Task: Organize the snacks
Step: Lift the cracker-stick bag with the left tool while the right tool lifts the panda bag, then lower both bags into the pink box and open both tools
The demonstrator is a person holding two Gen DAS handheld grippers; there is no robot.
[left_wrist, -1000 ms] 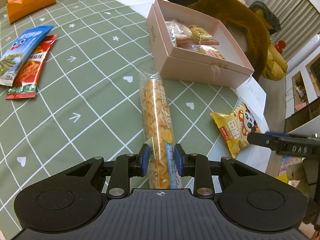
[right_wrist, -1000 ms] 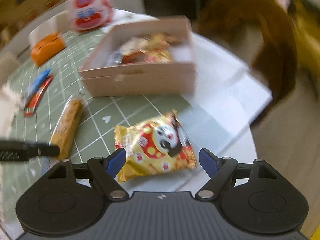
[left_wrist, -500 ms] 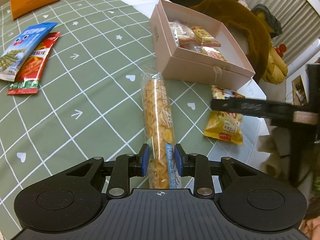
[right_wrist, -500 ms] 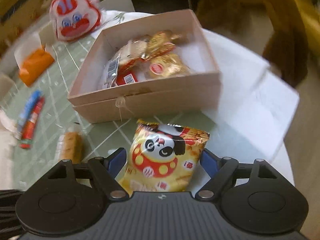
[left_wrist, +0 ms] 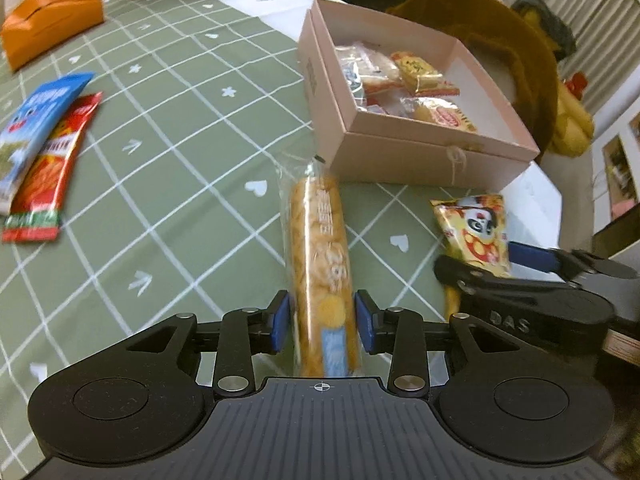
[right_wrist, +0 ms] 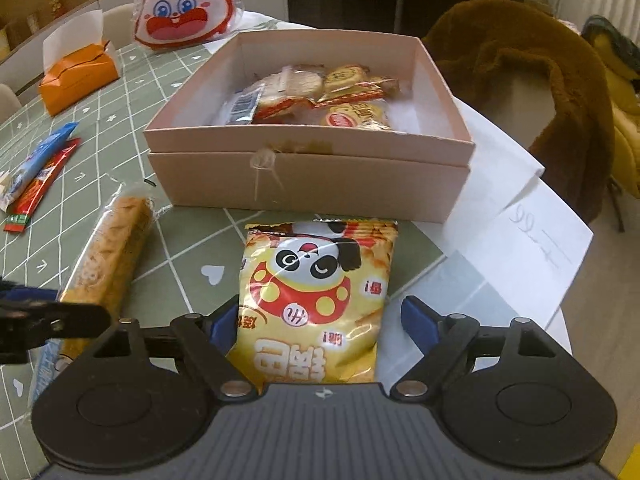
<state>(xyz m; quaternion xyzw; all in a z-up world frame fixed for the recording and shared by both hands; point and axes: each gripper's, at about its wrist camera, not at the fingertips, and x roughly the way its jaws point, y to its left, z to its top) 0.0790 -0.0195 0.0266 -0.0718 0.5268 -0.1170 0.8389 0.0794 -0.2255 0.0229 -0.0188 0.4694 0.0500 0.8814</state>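
Observation:
My left gripper is shut on the near end of a long clear-wrapped cracker tube, which points toward the pink box. The tube also shows in the right wrist view. My right gripper is open, its blue pads on either side of a yellow panda snack bag lying on the green checked tablecloth just in front of the pink box. The box holds several wrapped snacks. The right gripper shows at right in the left wrist view, around the panda bag.
A blue packet and a red packet lie at the left. An orange tissue box and a rabbit-face bag stand at the back. White papers lie right of the box. A brown fur-covered chair stands beyond the table.
My right gripper has moved forward over the panda bag, which now lies between its open pads near the box. My left gripper keeps hold of the cracker tube and has shifted a little.

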